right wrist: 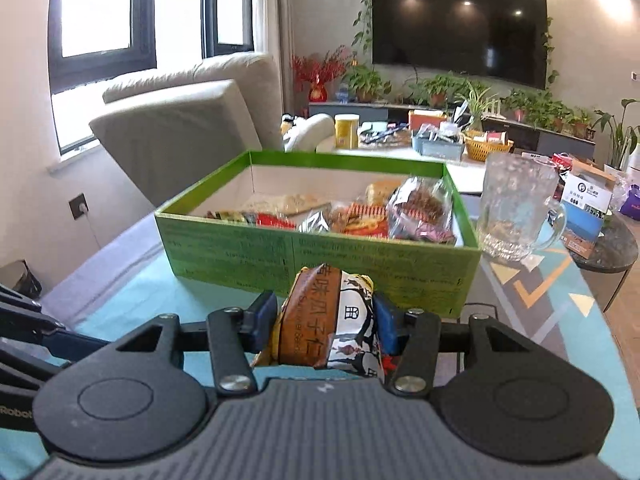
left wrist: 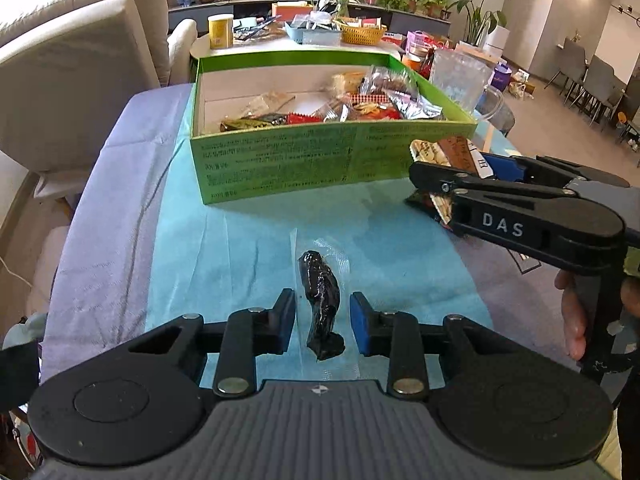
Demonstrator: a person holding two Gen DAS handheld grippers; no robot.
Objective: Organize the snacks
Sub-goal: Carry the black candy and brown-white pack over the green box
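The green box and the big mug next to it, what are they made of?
Green box: looks like cardboard, with a matte printed outside, a plain pale inside and thin, straight folded walls. Mug: probably clear glass, since you can see through it; it has a bumpy pattern and a thick handle. It could be hard plastic; the look alone cannot settle that.

Your box [left wrist: 280, 160] sits on the worktop [left wrist: 240, 240], snacks [left wrist: 352, 104] inside, mug [right wrist: 516, 216] to its right, sealed packet [left wrist: 322, 304] before it.
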